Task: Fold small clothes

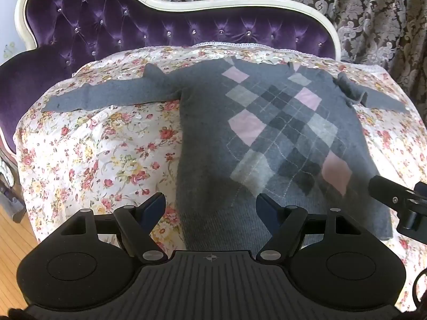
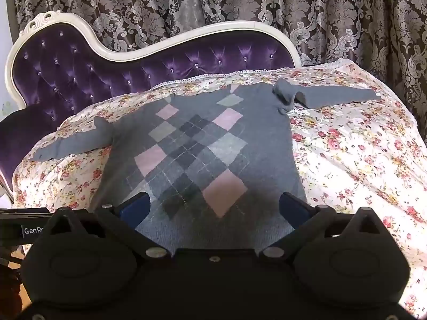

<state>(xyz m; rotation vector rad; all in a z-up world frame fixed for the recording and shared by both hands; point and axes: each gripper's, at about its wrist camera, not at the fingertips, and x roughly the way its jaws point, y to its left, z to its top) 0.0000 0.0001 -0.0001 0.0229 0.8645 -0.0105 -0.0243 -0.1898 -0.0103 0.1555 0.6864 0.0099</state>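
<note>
A grey sweater (image 1: 202,122) (image 2: 267,138) with a pink and grey diamond pattern lies flat, front up, on a floral cover, its hem nearest me. Both sleeves are spread outward: the left sleeve (image 1: 106,96) (image 2: 74,141) lies straight, and the right sleeve (image 1: 373,98) (image 2: 333,94) is bunched at the shoulder. My left gripper (image 1: 210,198) hovers open over the hem's left part, with nothing between its fingers. My right gripper (image 2: 214,197) stands wide open over the hem's right part, also holding nothing, and it shows at the right edge of the left wrist view as the right gripper (image 1: 395,200).
The floral cover (image 1: 93,146) (image 2: 347,146) drapes over a purple tufted sofa (image 1: 106,26) (image 2: 80,66) with a white frame. Patterned curtains (image 1: 373,13) (image 2: 213,0) hang behind. Wooden floor (image 1: 10,240) shows at the lower left.
</note>
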